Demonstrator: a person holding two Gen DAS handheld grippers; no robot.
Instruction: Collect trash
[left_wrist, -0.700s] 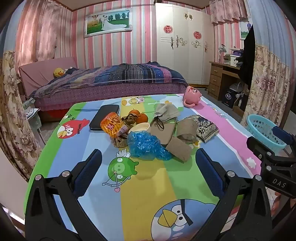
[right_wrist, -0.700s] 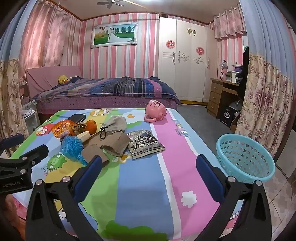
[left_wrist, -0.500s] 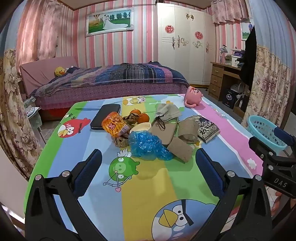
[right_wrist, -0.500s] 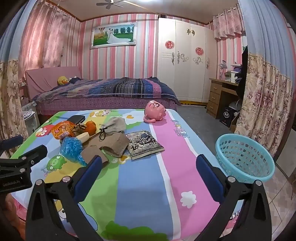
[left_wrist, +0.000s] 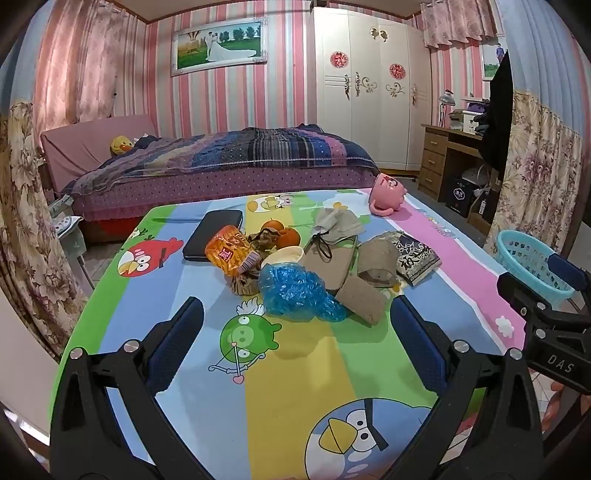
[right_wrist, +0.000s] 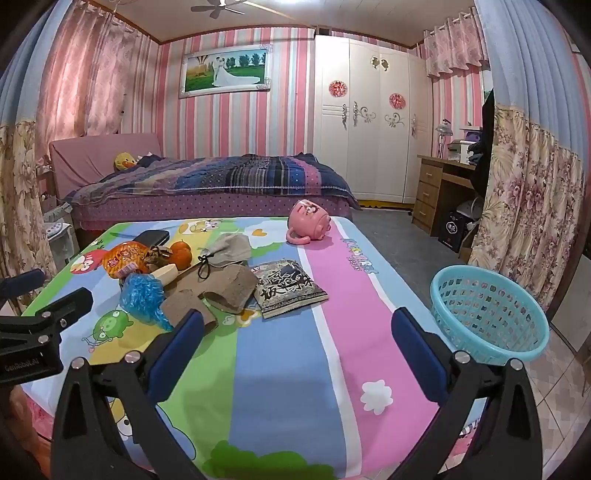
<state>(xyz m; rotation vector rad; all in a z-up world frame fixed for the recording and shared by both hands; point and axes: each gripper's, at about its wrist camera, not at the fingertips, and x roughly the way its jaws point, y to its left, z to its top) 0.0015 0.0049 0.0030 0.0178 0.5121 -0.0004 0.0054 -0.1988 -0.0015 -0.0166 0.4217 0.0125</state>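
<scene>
A heap of trash lies mid-table on the cartoon cloth: a crumpled blue plastic bag (left_wrist: 295, 291) (right_wrist: 142, 297), an orange snack bag (left_wrist: 231, 254) (right_wrist: 123, 260), brown cardboard pieces (left_wrist: 360, 299) (right_wrist: 225, 284) and a black printed packet (left_wrist: 417, 254) (right_wrist: 290, 288). A light-blue mesh basket (right_wrist: 487, 314) (left_wrist: 528, 262) stands on the floor off the table's right side. My left gripper (left_wrist: 295, 332) hovers open just short of the blue bag, nothing between its fingers. My right gripper (right_wrist: 295, 332) is open over the bare cloth in front of the packet, also empty.
Oranges (left_wrist: 280, 232), a grey pouch (left_wrist: 336, 225), a black phone-like slab (left_wrist: 212, 238) and a tipped pink mug (left_wrist: 388, 194) (right_wrist: 308, 223) share the table. A bed (right_wrist: 207, 184) lies beyond, a wooden desk (right_wrist: 439, 192) and floral curtain at the right.
Both views have shifted only slightly; the left view has tipped up a little. Nothing on the table has moved, and both grippers stay wide apart.
</scene>
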